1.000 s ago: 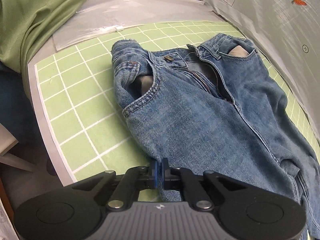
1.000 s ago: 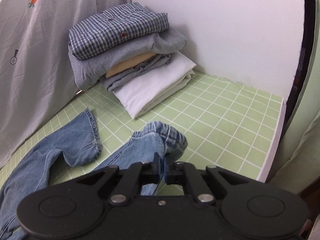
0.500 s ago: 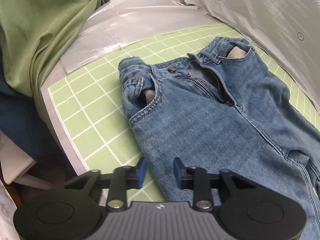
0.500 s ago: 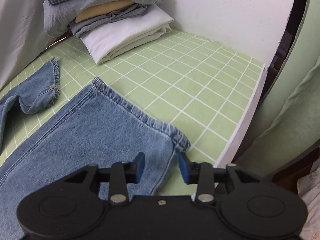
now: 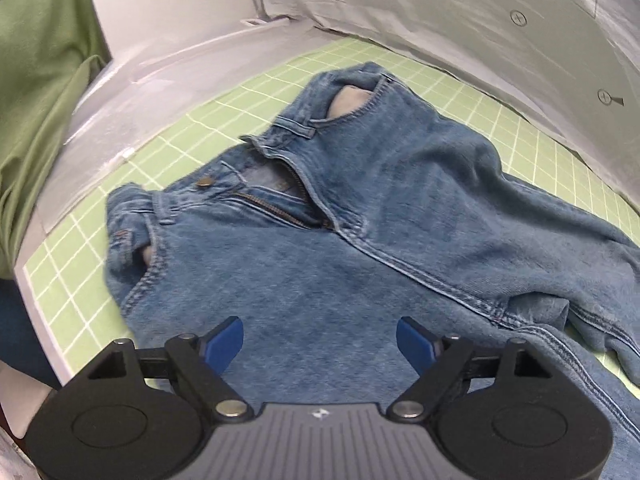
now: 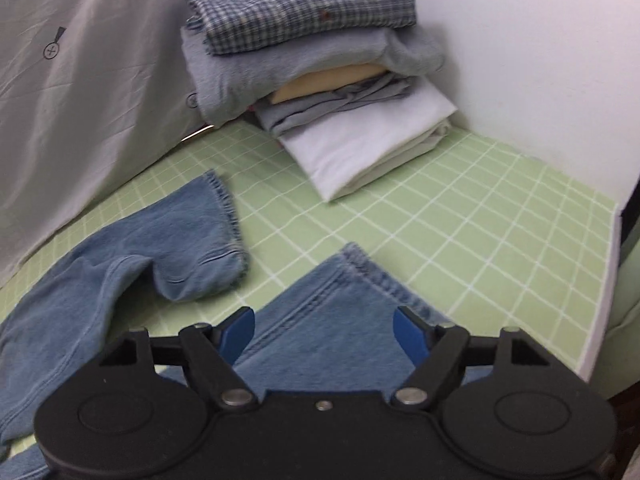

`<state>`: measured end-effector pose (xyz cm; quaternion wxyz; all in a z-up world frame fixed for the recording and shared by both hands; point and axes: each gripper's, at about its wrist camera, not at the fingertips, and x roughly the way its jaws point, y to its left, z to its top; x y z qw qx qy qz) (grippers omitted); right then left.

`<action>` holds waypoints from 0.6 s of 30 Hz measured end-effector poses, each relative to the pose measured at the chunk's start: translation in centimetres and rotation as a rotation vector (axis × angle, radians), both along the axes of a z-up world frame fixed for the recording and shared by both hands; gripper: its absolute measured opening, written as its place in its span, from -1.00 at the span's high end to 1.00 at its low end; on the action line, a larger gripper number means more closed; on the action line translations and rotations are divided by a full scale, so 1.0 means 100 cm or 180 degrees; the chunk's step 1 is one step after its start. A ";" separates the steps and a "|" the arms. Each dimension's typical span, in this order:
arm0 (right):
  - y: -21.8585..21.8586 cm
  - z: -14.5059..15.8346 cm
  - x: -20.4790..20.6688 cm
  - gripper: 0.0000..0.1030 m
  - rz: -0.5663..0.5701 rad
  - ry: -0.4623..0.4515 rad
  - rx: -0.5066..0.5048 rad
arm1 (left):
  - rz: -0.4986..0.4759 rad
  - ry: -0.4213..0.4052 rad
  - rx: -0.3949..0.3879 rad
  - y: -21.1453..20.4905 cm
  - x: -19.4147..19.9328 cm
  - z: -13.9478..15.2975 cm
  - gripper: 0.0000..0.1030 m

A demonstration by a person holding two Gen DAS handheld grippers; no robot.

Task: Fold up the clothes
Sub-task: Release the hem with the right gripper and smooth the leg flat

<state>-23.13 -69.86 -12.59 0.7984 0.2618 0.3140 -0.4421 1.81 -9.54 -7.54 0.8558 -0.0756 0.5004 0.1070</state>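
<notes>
Jeans (image 5: 320,272) flat on green surface (image 6: 460,240); left tool (image 5: 319,340) and right tool (image 6: 324,330) wide open, empty; next, grip for fold

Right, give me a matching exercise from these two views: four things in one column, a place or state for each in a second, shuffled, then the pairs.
Things:
1. left gripper
2. jeans zipper
3. checked shirt
4. white folded cloth

Places or states:
A. bottom of the folded pile
B. undone, fly gaping
C. top of the folded pile
D. open above the denim, holding nothing

Pairs: 1-D, 2-B, 3-C, 4-A
</notes>
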 end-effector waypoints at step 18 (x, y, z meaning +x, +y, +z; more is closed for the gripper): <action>-0.068 -0.047 0.106 -0.19 -0.0114 -0.0290 0.0617 | -0.0019 0.0513 0.0048 -0.048 0.054 -0.050 -1.00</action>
